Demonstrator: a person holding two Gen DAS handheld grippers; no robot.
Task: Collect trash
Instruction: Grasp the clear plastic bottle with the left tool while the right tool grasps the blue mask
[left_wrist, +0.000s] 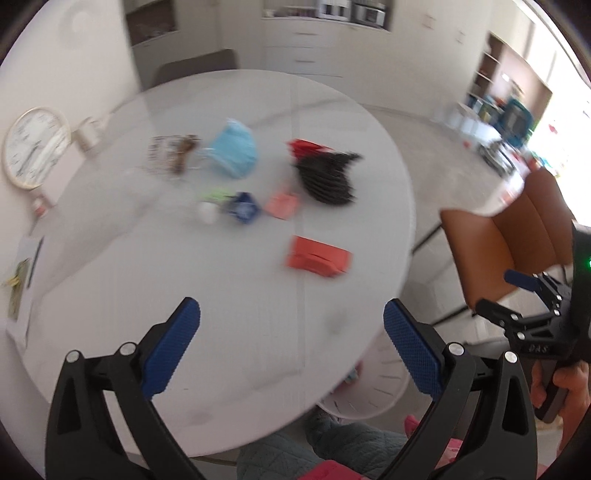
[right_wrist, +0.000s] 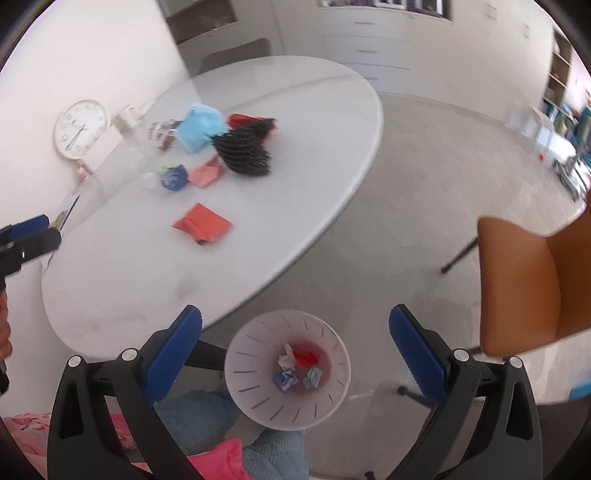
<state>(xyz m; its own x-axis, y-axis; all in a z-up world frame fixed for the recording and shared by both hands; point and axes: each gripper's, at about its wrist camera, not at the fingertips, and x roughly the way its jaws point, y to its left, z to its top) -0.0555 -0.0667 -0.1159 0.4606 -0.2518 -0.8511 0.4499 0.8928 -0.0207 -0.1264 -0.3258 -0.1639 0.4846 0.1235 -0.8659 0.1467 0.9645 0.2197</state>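
Trash lies on the round white table: a red packet, a pink wrapper, a blue crumpled wrapper, a white ball, a light blue bag and a black pleated piece. My left gripper is open and empty above the table's near edge. My right gripper is open and empty above a white bin on the floor, which holds several crumpled scraps.
An orange chair stands at the right. A wall clock leans at the table's far left. Papers lie at the left edge. Cabinets line the far wall. My right gripper also shows in the left wrist view.
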